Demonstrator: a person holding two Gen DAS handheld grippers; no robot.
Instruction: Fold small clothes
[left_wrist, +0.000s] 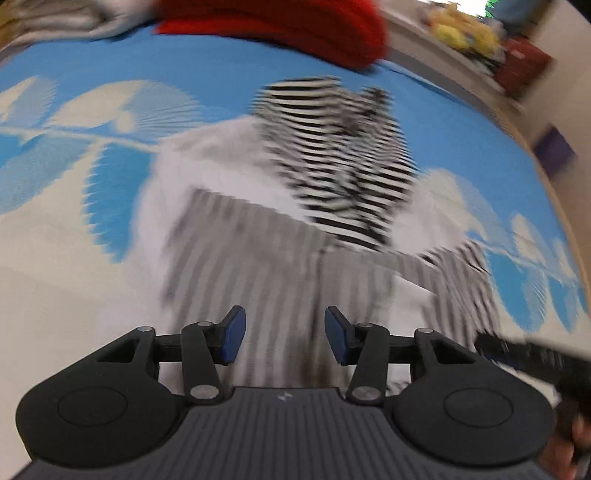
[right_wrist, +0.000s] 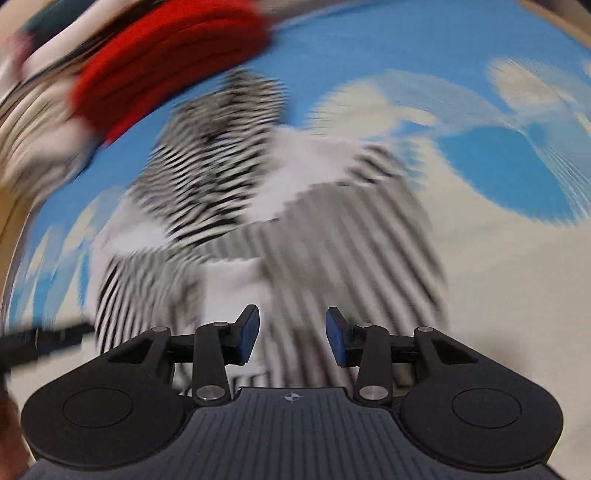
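A small black-and-white striped garment (left_wrist: 295, 236) lies crumpled on a blue and cream cloth (left_wrist: 92, 173), its far part bunched up. My left gripper (left_wrist: 284, 336) is open and empty just above the garment's near edge. The other gripper shows as a dark blur at the lower right of this view (left_wrist: 524, 354). In the right wrist view the same garment (right_wrist: 314, 236) lies ahead, and my right gripper (right_wrist: 291, 336) is open and empty over its near edge. Both views are motion-blurred.
A red folded garment (left_wrist: 280, 26) lies at the far edge of the cloth, also in the right wrist view (right_wrist: 166, 62). Grey and pale clothes (left_wrist: 62, 18) lie beside it. A shelf with yellow items (left_wrist: 465, 29) stands at the far right.
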